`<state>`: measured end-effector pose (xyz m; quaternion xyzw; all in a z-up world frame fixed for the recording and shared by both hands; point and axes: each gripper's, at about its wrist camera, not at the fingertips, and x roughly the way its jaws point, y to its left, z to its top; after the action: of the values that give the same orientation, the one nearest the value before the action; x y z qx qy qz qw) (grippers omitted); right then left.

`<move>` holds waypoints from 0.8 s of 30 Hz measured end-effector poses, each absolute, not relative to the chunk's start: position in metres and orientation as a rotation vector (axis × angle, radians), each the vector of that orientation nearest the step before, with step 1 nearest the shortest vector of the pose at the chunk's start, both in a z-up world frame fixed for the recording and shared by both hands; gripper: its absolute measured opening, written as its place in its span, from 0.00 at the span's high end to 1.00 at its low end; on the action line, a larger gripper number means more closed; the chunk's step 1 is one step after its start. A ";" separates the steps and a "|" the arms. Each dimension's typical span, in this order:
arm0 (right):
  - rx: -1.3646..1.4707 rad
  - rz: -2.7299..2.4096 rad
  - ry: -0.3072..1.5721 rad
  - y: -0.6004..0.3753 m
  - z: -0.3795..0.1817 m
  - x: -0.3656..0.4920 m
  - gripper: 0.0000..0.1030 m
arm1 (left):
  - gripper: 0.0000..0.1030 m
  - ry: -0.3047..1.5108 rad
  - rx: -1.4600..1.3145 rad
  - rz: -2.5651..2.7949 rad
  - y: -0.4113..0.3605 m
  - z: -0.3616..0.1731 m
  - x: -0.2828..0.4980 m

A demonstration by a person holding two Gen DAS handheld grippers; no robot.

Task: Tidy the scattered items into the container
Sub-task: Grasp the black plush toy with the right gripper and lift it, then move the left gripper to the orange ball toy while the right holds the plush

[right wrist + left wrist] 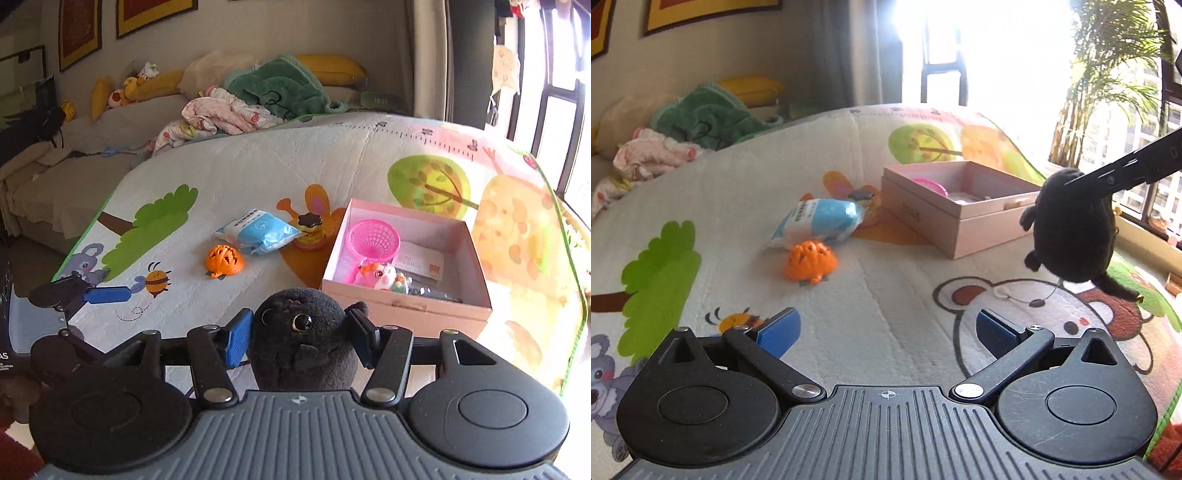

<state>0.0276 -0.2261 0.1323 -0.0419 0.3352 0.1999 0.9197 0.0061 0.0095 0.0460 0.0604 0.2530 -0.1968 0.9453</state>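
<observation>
On the cartoon-printed quilted play mat [332, 166], going from its left side to its right, lay a small orange perforated plastic hedgehog toy [224, 261], then a blue-and-white sealed plastic packet [263, 232] just beside it, then a little brown-topped spinning-top toy [310, 229] close to the left wall of the open pink cardboard box [406, 310], which sat toward the mat's right edge. Inside the box already rested a pink plastic mesh basket [373, 236], a small white-and-orange figurine [384, 277] and a white printed card [421, 263], so I judged the box to be the container and the three items left of it to be awaiting their turn. The left gripper [886, 328] hung over the mat's near edge with its blue-padded jaws spread wide and nothing between them, probably kept clear while the other worked. The right gripper [301, 334] was clamped on a black plush round-bodied toy animal [306, 332], its pads pressed into the soft sides; the plush was squeezed between the jaws and, in the left wrist view, dangled off the mat, just short of the box's near wall. What kind of animal it was I could not quite tell from here. It appeared to be carried toward the box for dropping in.
</observation>
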 end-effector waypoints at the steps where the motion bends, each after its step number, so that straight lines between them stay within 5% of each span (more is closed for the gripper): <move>1: -0.028 0.434 0.744 -0.234 0.129 0.026 0.46 | 0.00 0.506 0.133 -0.432 0.003 0.050 0.001; 13: 0.129 0.397 0.767 -0.250 0.074 0.037 0.47 | 0.00 0.551 0.281 -0.536 -0.063 0.044 -0.009; 17: 0.088 0.314 0.679 -0.254 0.073 0.046 0.32 | 0.00 0.562 0.323 -0.510 -0.074 0.041 -0.007; 24: 0.127 0.217 0.597 -0.289 0.071 0.046 0.21 | 0.00 0.606 0.309 -0.504 -0.081 0.039 0.006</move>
<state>0.0458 -0.2890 0.0712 0.0623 0.2933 0.1067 0.9480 0.0064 -0.0815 0.0386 0.1498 0.2940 -0.2443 0.9118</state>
